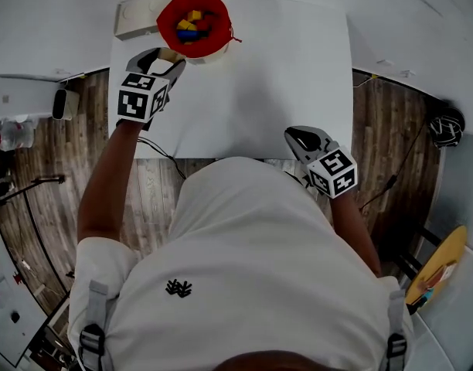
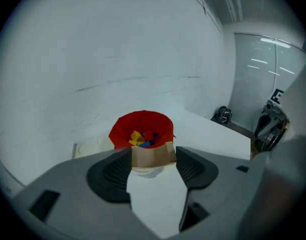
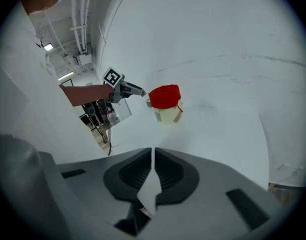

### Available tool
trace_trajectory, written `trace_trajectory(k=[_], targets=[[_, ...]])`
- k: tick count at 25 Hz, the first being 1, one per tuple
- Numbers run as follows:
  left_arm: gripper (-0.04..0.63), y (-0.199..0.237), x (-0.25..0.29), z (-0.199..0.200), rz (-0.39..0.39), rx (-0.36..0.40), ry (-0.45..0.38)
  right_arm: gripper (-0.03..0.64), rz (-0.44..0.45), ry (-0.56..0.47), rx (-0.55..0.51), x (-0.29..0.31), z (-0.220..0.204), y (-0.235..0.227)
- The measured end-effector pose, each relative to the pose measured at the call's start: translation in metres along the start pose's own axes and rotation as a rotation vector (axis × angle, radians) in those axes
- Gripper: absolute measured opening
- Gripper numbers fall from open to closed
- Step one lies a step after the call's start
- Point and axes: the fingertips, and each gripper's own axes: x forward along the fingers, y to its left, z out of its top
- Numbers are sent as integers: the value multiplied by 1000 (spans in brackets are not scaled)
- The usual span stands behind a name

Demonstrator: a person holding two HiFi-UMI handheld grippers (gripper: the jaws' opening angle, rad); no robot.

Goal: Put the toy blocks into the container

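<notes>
In the head view, a red-lined container (image 1: 218,8) is seen at the far edge of a white table (image 1: 275,83), with yellow, blue and red toy blocks (image 1: 192,26) lying inside it. The left gripper (image 1: 165,57) is held just beside the container. The right gripper (image 1: 307,139) is held at the table's near edge, well apart from the container.

In the left gripper view, the 2 jaws of the left gripper (image 2: 153,166) are spread wide with nothing between them. The container (image 2: 143,121) and its blocks (image 2: 143,138) are framed beyond the gap.

In the right gripper view, the jaws of the right gripper (image 3: 153,171) are drawn almost together, and nothing is held. The container (image 3: 165,98) is seen far off on the table, with the left gripper (image 3: 140,92) beside it.
</notes>
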Motion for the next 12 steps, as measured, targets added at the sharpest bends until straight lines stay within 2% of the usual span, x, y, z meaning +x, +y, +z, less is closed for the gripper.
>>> trace_trajectory(k=[6, 12], targets=[[282, 21, 31, 43, -42, 109, -19, 21, -49, -5, 31, -2, 0, 7], [282, 27, 66, 54, -112, 185, 26, 21, -98, -3, 78, -5, -7, 14]])
